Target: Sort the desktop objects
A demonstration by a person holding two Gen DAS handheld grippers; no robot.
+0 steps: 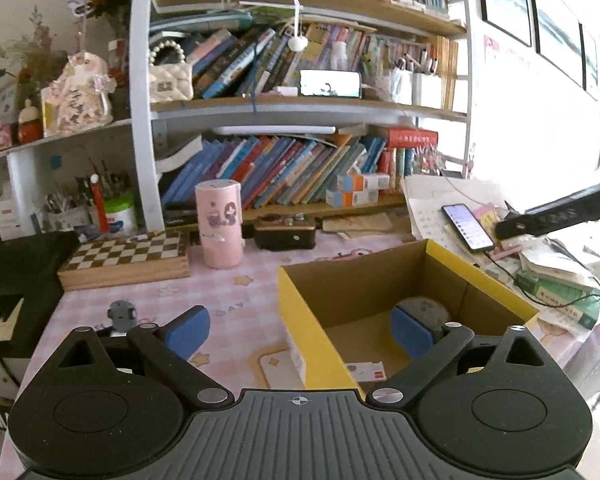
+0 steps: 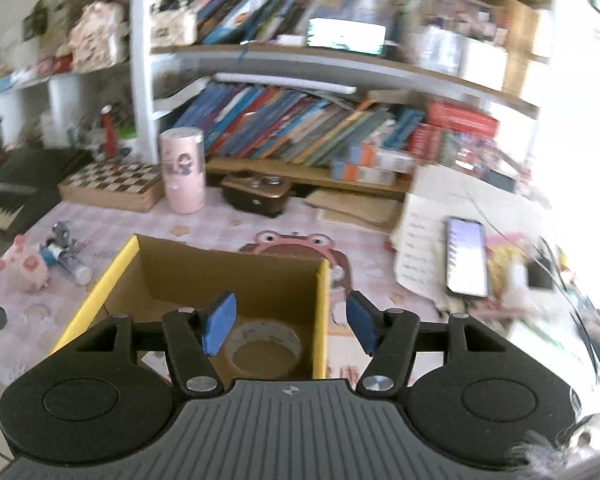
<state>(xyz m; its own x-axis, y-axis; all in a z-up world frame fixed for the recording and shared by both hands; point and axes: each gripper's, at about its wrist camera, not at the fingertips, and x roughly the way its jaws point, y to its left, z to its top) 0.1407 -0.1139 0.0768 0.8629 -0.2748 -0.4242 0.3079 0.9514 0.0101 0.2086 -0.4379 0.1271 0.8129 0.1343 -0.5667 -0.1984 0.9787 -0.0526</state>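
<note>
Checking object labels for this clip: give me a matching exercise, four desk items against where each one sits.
Items:
1. roll of tape
2. smartphone
3. chessboard box
4. pink pig figurine

Places:
A. on the papers right of the cardboard box
B. on the floor of the cardboard box
C. on the tablecloth left of the cardboard box
D. at the back of the desk, left of the pink cylinder

Pairs: 1-B, 2-A, 3-D, 4-C
</note>
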